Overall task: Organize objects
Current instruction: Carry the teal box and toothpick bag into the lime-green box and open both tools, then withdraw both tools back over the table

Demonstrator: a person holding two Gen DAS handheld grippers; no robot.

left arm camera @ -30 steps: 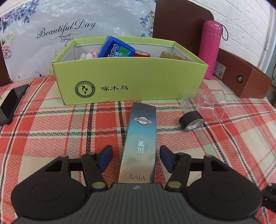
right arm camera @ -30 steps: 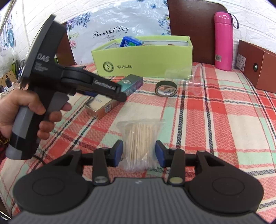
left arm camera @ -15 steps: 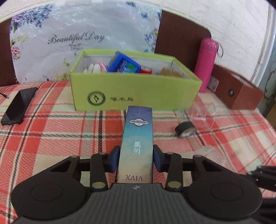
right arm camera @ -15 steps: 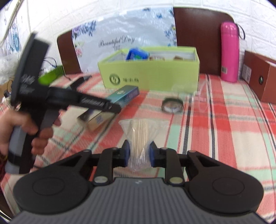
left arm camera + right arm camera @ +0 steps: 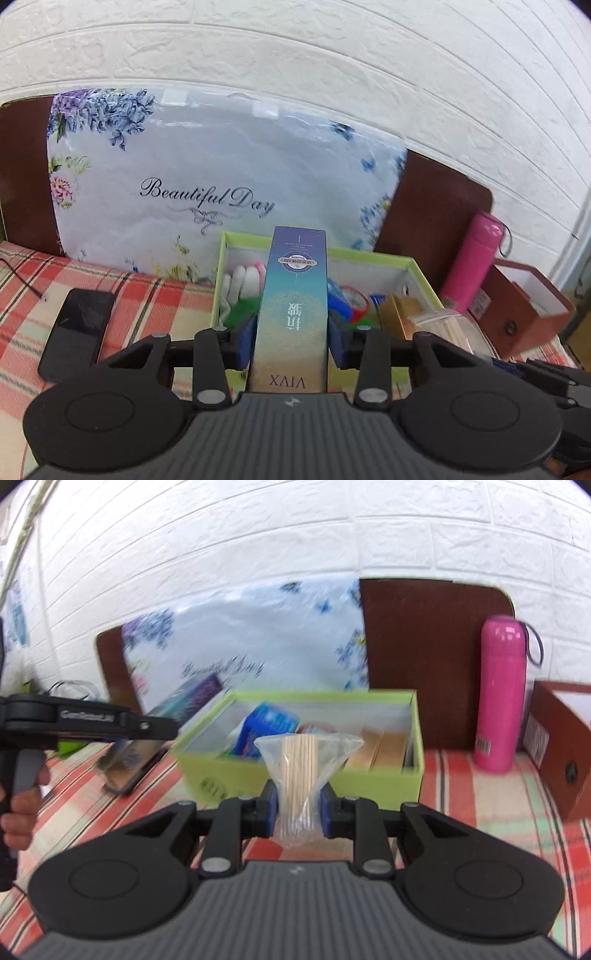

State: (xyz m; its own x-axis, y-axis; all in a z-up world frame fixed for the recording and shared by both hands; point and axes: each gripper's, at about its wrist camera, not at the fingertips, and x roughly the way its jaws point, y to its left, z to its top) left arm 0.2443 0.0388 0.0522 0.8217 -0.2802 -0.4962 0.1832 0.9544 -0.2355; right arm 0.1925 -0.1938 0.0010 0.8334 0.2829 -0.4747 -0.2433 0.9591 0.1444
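1. My left gripper (image 5: 291, 341) was clamped on the long blue box (image 5: 293, 306), which I held in the air in front of the green box (image 5: 417, 267).
2. My right gripper (image 5: 297, 810) pinched the bag of toothpicks (image 5: 301, 766), also raised before that box.
3. A pink bottle (image 5: 500, 694) stood to its right; a phone (image 5: 79, 326) lay on the plaid cloth (image 5: 147, 299).

both loads now off the cloth — vivx box (image 5: 291, 314) and toothpick bag (image 5: 300, 768) above the green box (image 5: 380, 786)
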